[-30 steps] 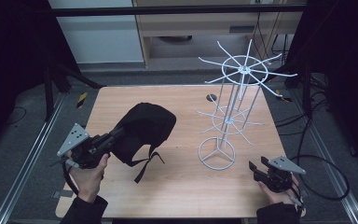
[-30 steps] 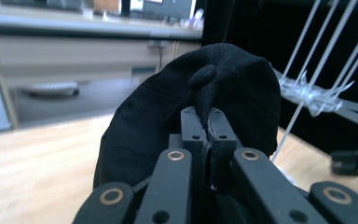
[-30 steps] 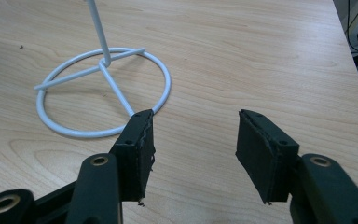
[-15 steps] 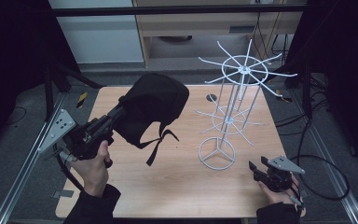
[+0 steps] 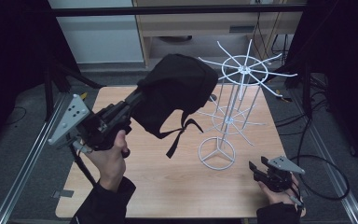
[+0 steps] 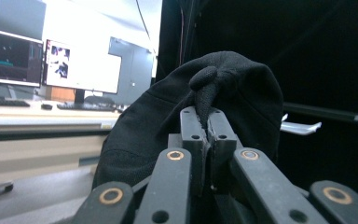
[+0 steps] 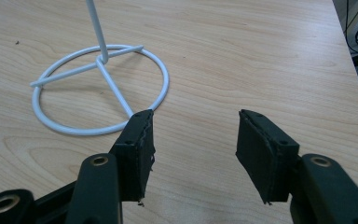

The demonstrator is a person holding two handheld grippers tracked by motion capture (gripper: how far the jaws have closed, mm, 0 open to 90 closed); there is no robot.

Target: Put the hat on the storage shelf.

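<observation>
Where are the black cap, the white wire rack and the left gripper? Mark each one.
black cap (image 5: 177,88), high view, on the crown of the cap
white wire rack (image 5: 217,153), high view, on its ring base
left gripper (image 6: 207,125), left gripper view, at the jaw tips pinching the cap's fabric

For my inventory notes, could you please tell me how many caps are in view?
1. The black cap hangs in the air above the table, pinched by the left gripper, to the left of the white wire rack. None hangs on the rack's arms.
</observation>
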